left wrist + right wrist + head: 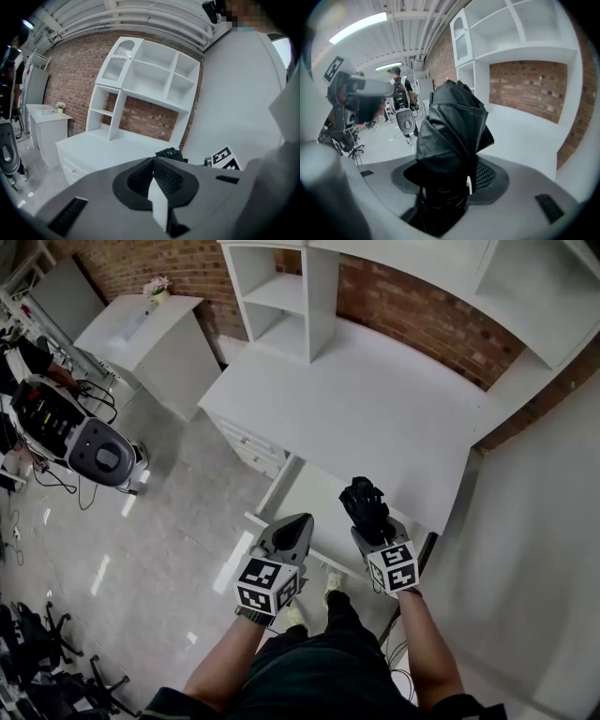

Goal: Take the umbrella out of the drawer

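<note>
Desk point(375, 399): white and broad with a bare top; open shelving point(291, 296) stands along its 12 o'clock edge.
Drawer point(309, 498): looks pulled out from under the desk's 6 o'clock edge; the part of its inside that shows is bare.
Right gripper point(454, 180): fingers point(487, 177) clamped on the umbrella's lower end, kept wide by its bulk.
Left gripper point(152, 168): at 9 o'clock of the right one, fingers together with nothing between them.
Umbrella point(452, 126): black, folded and short. It stands up out of the right fingers, over the drawer's 3 o'clock side and apparently clear of it.
Handling: probably light, with soft loose cloth over a stiff core, so the fabric may slide or bunch under the pads.
Where to hold: round the tightly bundled lower body, where the shaft backs the cloth, not the flaring folds on top.
</note>
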